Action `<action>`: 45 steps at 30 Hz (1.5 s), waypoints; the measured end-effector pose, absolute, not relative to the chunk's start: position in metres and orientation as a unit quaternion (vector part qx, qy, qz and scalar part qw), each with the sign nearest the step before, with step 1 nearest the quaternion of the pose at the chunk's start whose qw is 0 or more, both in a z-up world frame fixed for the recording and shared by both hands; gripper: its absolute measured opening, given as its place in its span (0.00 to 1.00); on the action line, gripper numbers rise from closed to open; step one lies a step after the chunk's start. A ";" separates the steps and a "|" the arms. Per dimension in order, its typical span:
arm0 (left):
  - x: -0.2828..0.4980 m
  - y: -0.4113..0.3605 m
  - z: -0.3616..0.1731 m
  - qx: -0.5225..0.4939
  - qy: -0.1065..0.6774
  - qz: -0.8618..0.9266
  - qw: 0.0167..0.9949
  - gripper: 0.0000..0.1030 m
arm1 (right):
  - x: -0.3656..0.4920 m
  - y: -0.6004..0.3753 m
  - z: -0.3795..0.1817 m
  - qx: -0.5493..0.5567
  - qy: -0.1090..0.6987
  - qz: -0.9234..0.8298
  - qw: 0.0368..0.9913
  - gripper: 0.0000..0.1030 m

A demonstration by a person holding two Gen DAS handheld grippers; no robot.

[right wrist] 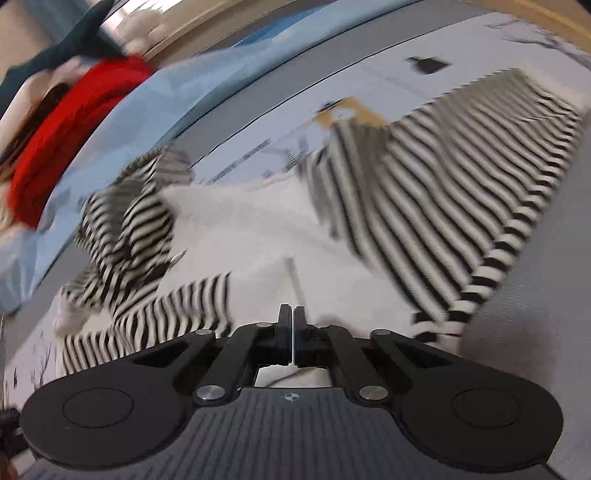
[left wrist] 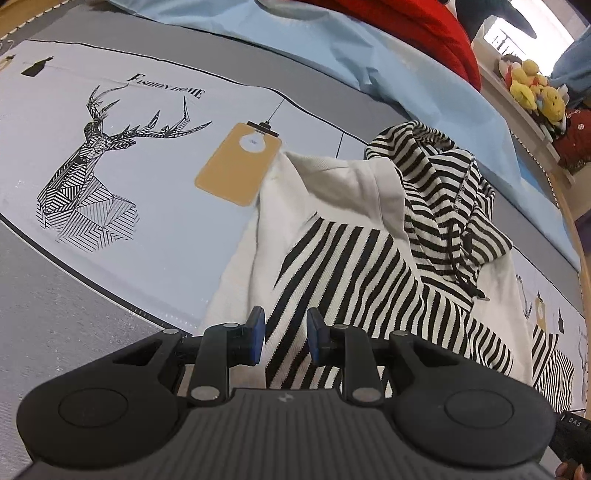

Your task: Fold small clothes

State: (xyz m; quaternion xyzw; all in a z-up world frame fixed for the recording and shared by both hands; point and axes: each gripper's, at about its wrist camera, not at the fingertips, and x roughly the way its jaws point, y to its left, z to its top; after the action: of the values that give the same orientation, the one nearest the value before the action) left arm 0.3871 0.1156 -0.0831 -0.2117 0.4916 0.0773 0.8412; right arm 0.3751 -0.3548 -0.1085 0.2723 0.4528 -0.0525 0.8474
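Observation:
A small white hoodie with black-and-white stripes [left wrist: 354,258] lies on a grey printed mat [left wrist: 166,206]. Its striped hood [left wrist: 443,192] is bunched at the far right. My left gripper [left wrist: 285,332] is open and empty, with its blue pads just over the near striped panel. In the blurred right wrist view the same hoodie [right wrist: 258,229] lies spread, with a striped sleeve [right wrist: 443,206] to the right. My right gripper [right wrist: 292,321] has its jaws pressed together low over the white cloth. I cannot tell whether cloth is pinched between them.
The mat carries a deer print [left wrist: 92,173] and an orange tag print [left wrist: 238,164]. A light blue sheet [left wrist: 369,55] and a red cushion [left wrist: 436,33] lie beyond it. Plush toys [left wrist: 532,88] sit on a shelf at the far right.

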 end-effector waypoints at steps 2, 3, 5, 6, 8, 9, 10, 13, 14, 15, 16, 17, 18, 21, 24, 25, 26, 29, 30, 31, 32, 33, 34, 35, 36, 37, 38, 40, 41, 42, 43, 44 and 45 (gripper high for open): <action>0.387 0.116 -0.083 -0.215 0.491 0.078 0.841 0.25 | 0.375 -0.354 -0.112 0.276 0.457 -0.059 0.843 0.03; 0.387 0.117 -0.083 -0.216 0.490 0.080 0.841 0.25 | 0.375 -0.354 -0.114 0.279 0.460 -0.060 0.841 0.08; 0.387 0.117 -0.082 -0.216 0.489 0.081 0.841 0.25 | 0.376 -0.355 -0.120 0.288 0.473 -0.062 0.831 0.22; 0.387 0.117 -0.082 -0.216 0.489 0.082 0.841 0.25 | 0.376 -0.355 -0.124 0.289 0.478 -0.069 0.827 0.27; 0.386 0.118 -0.081 -0.217 0.488 0.082 0.841 0.25 | 0.377 -0.353 -0.131 0.285 0.491 -0.082 0.819 0.27; 0.386 0.119 -0.080 -0.216 0.488 0.082 0.842 0.25 | 0.377 -0.353 -0.133 0.286 0.495 -0.086 0.816 0.27; 0.386 0.119 -0.080 -0.215 0.488 0.082 0.842 0.25 | 0.376 -0.352 -0.134 0.288 0.493 -0.086 0.816 0.27; 0.386 0.119 -0.079 -0.216 0.488 0.081 0.842 0.25 | 0.376 -0.345 -0.130 0.285 0.487 -0.056 0.824 0.12; 0.386 0.119 -0.079 -0.215 0.488 0.080 0.842 0.25 | 0.375 -0.343 -0.126 0.284 0.479 -0.047 0.829 0.07; 0.386 0.118 -0.079 -0.215 0.489 0.079 0.842 0.25 | 0.373 -0.342 -0.121 0.281 0.471 -0.045 0.835 0.07; 0.386 0.117 -0.079 -0.214 0.489 0.077 0.842 0.25 | 0.370 -0.341 -0.113 0.281 0.458 -0.045 0.842 0.07; 0.385 0.117 -0.079 -0.213 0.488 0.076 0.843 0.25 | 0.368 -0.341 -0.105 0.286 0.445 -0.045 0.847 0.06; 0.385 0.116 -0.079 -0.212 0.488 0.075 0.843 0.25 | 0.364 -0.343 -0.096 0.294 0.431 -0.044 0.852 0.06; 0.384 0.115 -0.079 -0.210 0.489 0.073 0.844 0.25 | 0.350 -0.347 -0.066 0.295 0.387 -0.039 0.873 0.06; 0.383 0.110 -0.080 -0.203 0.492 0.069 0.844 0.25 | 0.350 -0.359 -0.083 0.299 0.429 -0.065 0.850 0.07; 0.383 0.108 -0.081 -0.202 0.494 0.068 0.843 0.25 | 0.352 -0.365 -0.098 0.306 0.463 -0.079 0.828 0.07; 0.383 0.106 -0.081 -0.202 0.494 0.067 0.843 0.25 | 0.352 -0.370 -0.111 0.318 0.482 -0.098 0.811 0.07; 0.382 0.102 -0.080 -0.203 0.494 0.061 0.843 0.25 | 0.348 -0.372 -0.107 0.292 0.467 -0.137 0.824 0.10; 0.382 0.100 -0.080 -0.202 0.494 0.058 0.844 0.25 | 0.349 -0.368 -0.098 0.274 0.448 -0.131 0.841 0.10; 0.382 0.098 -0.080 -0.200 0.494 0.055 0.844 0.25 | 0.349 -0.364 -0.089 0.260 0.427 -0.119 0.858 0.10; 0.382 0.095 -0.080 -0.198 0.495 0.052 0.844 0.25 | 0.351 -0.360 -0.082 0.249 0.409 -0.101 0.872 0.10; 0.382 0.093 -0.080 -0.196 0.497 0.047 0.844 0.25 | 0.353 -0.357 -0.078 0.242 0.402 -0.082 0.879 0.10; 0.382 0.091 -0.081 -0.195 0.499 0.044 0.843 0.25 | 0.356 -0.356 -0.080 0.243 0.406 -0.062 0.879 0.10; 0.382 0.090 -0.083 -0.194 0.501 0.040 0.842 0.25 | 0.361 -0.355 -0.087 0.253 0.422 -0.042 0.870 0.11; 0.382 0.089 -0.084 -0.197 0.504 0.036 0.840 0.25 | 0.365 -0.355 -0.096 0.267 0.444 -0.032 0.855 0.11; 0.381 0.089 -0.087 -0.203 0.507 0.030 0.837 0.25 | 0.369 -0.356 -0.107 0.278 0.471 -0.032 0.837 0.11; 0.381 0.090 -0.091 -0.210 0.511 0.026 0.833 0.25 | 0.371 -0.356 -0.120 0.280 0.501 -0.044 0.818 0.11; 0.383 0.090 -0.103 -0.195 0.538 0.034 0.820 0.24 | 0.371 -0.361 -0.134 0.280 0.523 -0.060 0.803 0.09; 0.383 0.090 -0.110 -0.180 0.552 0.043 0.813 0.23 | 0.373 -0.363 -0.133 0.288 0.518 -0.061 0.803 0.09; 0.383 0.091 -0.115 -0.172 0.560 0.051 0.809 0.22 | 0.377 -0.364 -0.128 0.284 0.517 -0.061 0.805 0.10; 0.384 0.091 -0.116 -0.166 0.560 0.054 0.810 0.22 | 0.378 -0.364 -0.123 0.278 0.510 -0.061 0.812 0.11; 0.383 0.089 -0.113 -0.161 0.556 0.054 0.814 0.22 | 0.376 -0.364 -0.118 0.275 0.497 -0.060 0.821 0.12; 0.382 0.087 -0.109 -0.157 0.548 0.051 0.820 0.23 | 0.376 -0.365 -0.115 0.274 0.488 -0.059 0.826 0.13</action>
State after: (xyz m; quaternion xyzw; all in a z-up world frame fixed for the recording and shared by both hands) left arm 0.3824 0.0870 -0.1086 -0.1569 0.5481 0.0514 0.8199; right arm 0.3765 -0.3645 -0.1147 0.2743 0.4880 -0.0593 0.8265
